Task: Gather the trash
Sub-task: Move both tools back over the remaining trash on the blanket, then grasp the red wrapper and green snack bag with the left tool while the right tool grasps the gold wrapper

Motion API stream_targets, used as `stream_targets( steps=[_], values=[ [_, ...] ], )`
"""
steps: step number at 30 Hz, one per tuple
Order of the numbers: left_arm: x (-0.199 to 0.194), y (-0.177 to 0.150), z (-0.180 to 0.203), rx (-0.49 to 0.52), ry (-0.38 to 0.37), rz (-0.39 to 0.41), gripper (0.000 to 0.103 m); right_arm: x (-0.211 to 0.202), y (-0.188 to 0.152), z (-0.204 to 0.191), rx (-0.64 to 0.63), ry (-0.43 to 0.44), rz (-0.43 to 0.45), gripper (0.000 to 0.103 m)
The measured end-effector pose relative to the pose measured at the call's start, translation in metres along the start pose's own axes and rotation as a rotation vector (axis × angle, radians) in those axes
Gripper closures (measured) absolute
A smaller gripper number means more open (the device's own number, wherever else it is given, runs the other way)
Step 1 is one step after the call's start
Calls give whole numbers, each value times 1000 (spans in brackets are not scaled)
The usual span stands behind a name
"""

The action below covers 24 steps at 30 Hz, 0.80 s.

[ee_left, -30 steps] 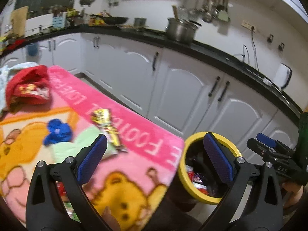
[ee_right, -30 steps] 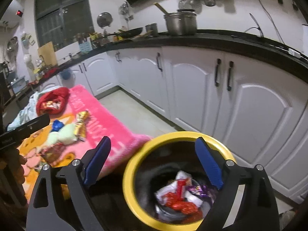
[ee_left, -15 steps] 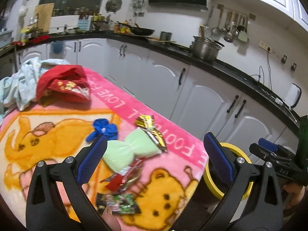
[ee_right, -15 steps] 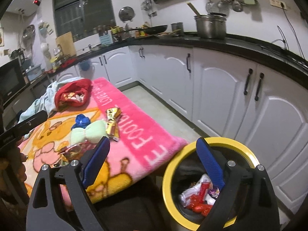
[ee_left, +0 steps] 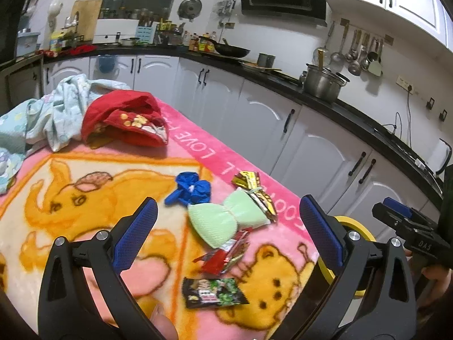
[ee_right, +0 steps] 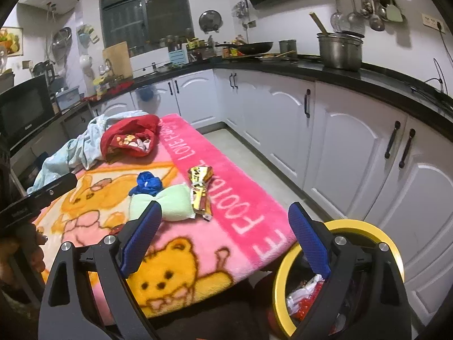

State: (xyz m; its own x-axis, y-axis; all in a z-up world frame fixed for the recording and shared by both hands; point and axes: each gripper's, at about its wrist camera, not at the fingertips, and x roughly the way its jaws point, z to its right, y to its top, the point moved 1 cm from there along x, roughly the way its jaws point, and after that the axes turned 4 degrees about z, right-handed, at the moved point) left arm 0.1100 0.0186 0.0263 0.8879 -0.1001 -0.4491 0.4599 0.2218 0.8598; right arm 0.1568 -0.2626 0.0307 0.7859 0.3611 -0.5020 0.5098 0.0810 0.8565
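Both grippers, left and right, gape empty; dark wrapper lies flat on blanket, just below-ahead of left fingers, long axis crosswise, so left is nearer; bin at right.

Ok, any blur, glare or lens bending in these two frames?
Left wrist view: sharp, counter bows strongly, dark corners, red wrapper slightly soft. Right wrist view: also sharp, cabinets curve, no harsh glare, bin interior dim behind the right tongs.
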Motion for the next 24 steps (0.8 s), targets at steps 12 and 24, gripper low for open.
stream_targets(
  steps=[12, 24],
  values=[
    [-3, -9, -37, -29, 29, -18, 11, 29, 3, -23, -48, 45, -40, 15],
    [26, -40, -32, -6, -99, -133, 39, 86, 7, -26, -98, 55, -106, 15]
  ],
)
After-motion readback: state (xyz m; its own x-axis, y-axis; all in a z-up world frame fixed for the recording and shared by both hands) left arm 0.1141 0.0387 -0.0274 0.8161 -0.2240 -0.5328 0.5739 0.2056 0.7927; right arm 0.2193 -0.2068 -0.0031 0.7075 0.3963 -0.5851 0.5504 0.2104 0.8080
